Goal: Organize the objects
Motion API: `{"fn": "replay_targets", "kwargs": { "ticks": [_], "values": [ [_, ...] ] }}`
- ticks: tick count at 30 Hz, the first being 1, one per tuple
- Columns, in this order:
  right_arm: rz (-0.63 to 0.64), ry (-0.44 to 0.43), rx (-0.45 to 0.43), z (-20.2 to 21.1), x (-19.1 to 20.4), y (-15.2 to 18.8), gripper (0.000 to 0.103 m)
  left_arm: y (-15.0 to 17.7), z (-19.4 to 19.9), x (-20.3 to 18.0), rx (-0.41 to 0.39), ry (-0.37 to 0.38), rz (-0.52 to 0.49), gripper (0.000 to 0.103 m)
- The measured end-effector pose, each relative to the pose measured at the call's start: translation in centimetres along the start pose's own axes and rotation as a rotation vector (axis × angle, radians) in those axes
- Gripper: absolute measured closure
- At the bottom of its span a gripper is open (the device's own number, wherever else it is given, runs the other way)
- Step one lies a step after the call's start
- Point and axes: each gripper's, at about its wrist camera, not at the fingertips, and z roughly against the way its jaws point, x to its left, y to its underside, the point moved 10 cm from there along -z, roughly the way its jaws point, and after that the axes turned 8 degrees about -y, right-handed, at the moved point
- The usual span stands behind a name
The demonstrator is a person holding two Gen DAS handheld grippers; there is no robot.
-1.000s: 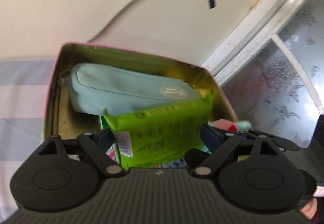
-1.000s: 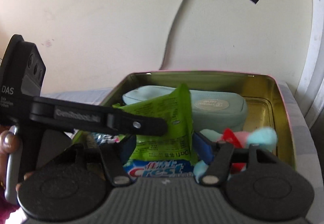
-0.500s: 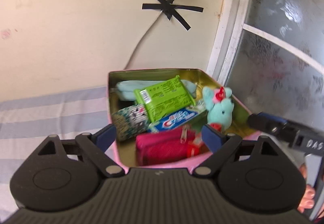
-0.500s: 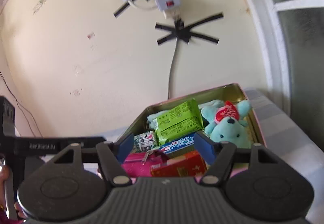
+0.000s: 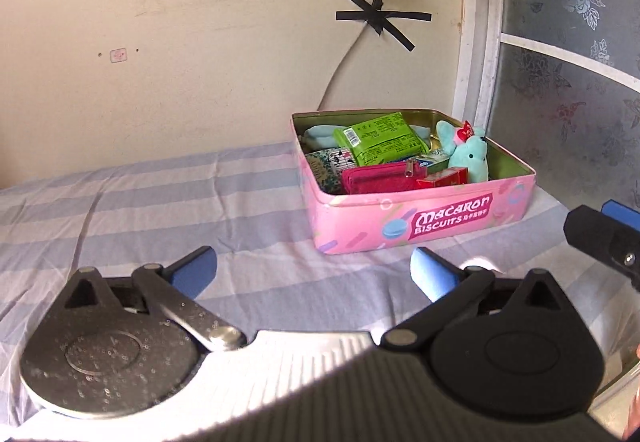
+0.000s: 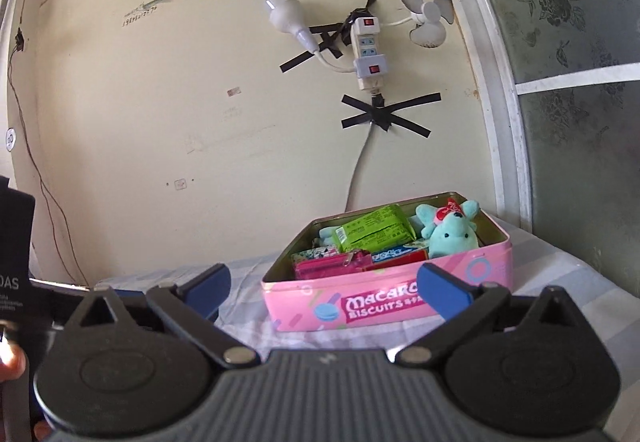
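Observation:
A pink macaron biscuit tin [image 5: 420,218] [image 6: 384,302] stands open on the striped bedsheet [image 5: 160,210] by the wall. Inside lie a green packet [image 5: 376,140] [image 6: 372,230], a teal plush toy [image 5: 468,154] [image 6: 450,232], a magenta zip pouch [image 5: 380,178] [image 6: 332,262], a red box [image 5: 444,178], a toothpaste box [image 6: 394,254] and a pale blue pouch [image 5: 320,134]. My left gripper [image 5: 314,270] hovers well short of the tin, jaws opening wide and empty. My right gripper [image 6: 324,288] is also back from the tin, jaws opening with nothing between them.
A cream wall [image 6: 200,122] rises behind the tin, with a taped power strip [image 6: 370,50], a cable and a small white fan [image 6: 428,18]. A frosted window [image 5: 568,62] stands to the right. The right gripper's tip [image 5: 608,230] shows at the left view's right edge.
Both grippers let go of the green packet, which now lies in the tin, and pulled far back from it. Both sets of jaws spread wider.

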Motion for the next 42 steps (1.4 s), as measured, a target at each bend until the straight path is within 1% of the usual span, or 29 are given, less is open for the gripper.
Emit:
{"fn": "replay_targets", "kwargs": {
  "ticks": [6,10,14,20,23,26,31,39,42],
  "values": [
    [-0.024,-0.015,0.016,1.6,1.6,0.7,0.000,1.1,1.8,1.1,-0.017,-0.062,0.006,0.000],
    [-0.045,0.000,0.000,2.9,1.8,0.8,0.000,1.4,2.8,1.2,-0.035,-0.083,0.003,0.000],
    [-0.075,-0.007,-0.012,4.4,2.0,0.9,0.000,1.7,4.3,1.0,-0.057,-0.081,0.001,0.000],
    [-0.064,0.003,-0.036,6.1,2.7,0.8,0.000,1.9,6.6,0.6,-0.098,-0.068,-0.014,0.000],
    [-0.080,0.004,-0.042,5.8,2.7,0.9,0.000,1.9,6.8,0.3,-0.102,-0.059,-0.026,0.000],
    [-0.096,0.012,-0.042,5.4,2.5,1.2,0.000,2.1,6.8,0.3,-0.105,-0.072,-0.035,0.000],
    [-0.106,0.007,-0.026,5.4,2.5,2.0,0.000,2.4,7.0,0.5,-0.106,-0.094,-0.020,0.000],
    [-0.143,0.013,-0.047,6.0,1.7,2.2,0.000,2.6,7.0,0.6,-0.120,-0.182,-0.043,0.000],
    [-0.159,0.016,-0.048,5.9,1.5,2.3,0.000,2.8,6.9,0.5,-0.113,-0.194,-0.052,0.000]
  ]
}}
